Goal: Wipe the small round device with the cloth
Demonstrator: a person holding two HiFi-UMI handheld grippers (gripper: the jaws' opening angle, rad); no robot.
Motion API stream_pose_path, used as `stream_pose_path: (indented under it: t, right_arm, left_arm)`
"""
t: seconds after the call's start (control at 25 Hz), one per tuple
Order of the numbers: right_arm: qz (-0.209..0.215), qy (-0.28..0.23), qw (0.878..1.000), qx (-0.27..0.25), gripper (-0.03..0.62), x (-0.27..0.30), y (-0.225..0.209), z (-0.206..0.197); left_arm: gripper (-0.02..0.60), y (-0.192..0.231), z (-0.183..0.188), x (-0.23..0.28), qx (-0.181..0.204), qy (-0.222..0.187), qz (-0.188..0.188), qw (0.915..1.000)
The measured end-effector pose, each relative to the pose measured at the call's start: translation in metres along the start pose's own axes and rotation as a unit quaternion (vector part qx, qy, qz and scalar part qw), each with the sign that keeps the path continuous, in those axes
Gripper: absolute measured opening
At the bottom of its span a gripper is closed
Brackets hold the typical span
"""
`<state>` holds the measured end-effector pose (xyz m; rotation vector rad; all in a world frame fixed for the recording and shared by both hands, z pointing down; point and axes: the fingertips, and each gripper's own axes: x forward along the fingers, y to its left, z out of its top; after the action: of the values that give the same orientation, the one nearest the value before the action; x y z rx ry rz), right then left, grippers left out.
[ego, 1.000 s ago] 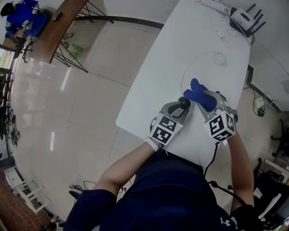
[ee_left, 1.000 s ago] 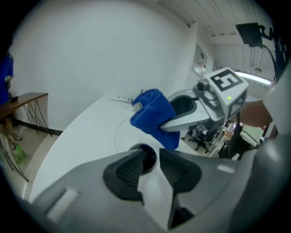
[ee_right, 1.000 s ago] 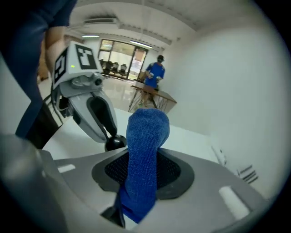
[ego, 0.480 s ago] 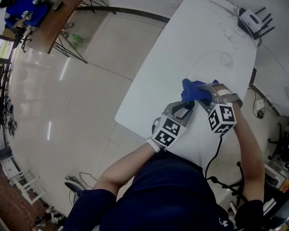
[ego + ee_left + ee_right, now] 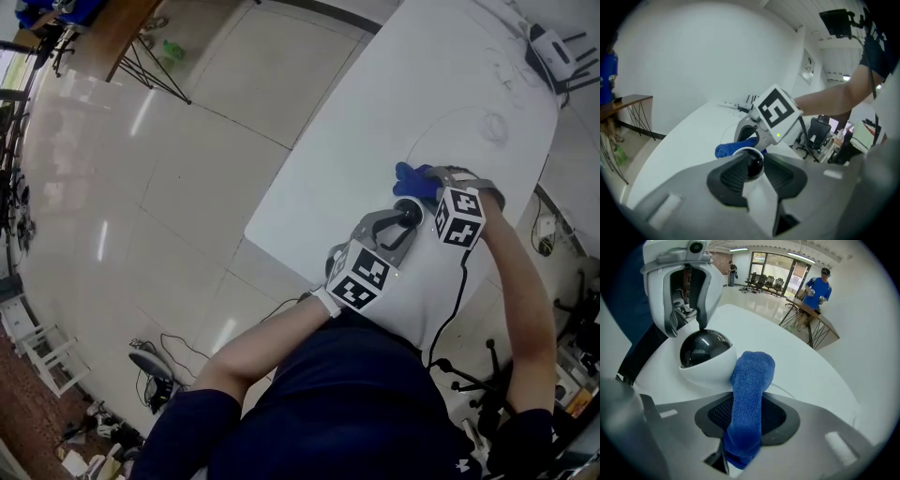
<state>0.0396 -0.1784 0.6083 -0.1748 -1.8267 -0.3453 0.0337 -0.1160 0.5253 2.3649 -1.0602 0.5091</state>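
Small round device (image 5: 704, 355) — glossy black dome in white shell, at near end of tabletop (image 5: 375, 122), left claw (image 5: 754, 169) clamped on its sides. Judged light, rigid, slick; dome likely scratch-prone, so best grip is on shell. Cloth (image 5: 751, 380) soft, limp, grippy — right claw (image 5: 746, 417) clamped on its lower end, free tip touching device's white rim. Light pressure should suffice.
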Motion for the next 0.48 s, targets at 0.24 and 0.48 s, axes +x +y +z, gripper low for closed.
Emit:
stream_pose_path:
  t: [0.24,0.48]
  right_arm:
    - [0.009,0.038,0.994,0.102,0.145,-0.002,0.013,-0.013]
    - [0.005,0.065,0.958,0.278,0.145,-0.017,0.062,-0.032]
  left_arm:
    - [0.106,0.006,-0.006,-0.005,-0.008,0.004,0.009,0.9999]
    - [0.104,0.009,-0.005,-0.005,-0.010,0.005,0.014,0.9998]
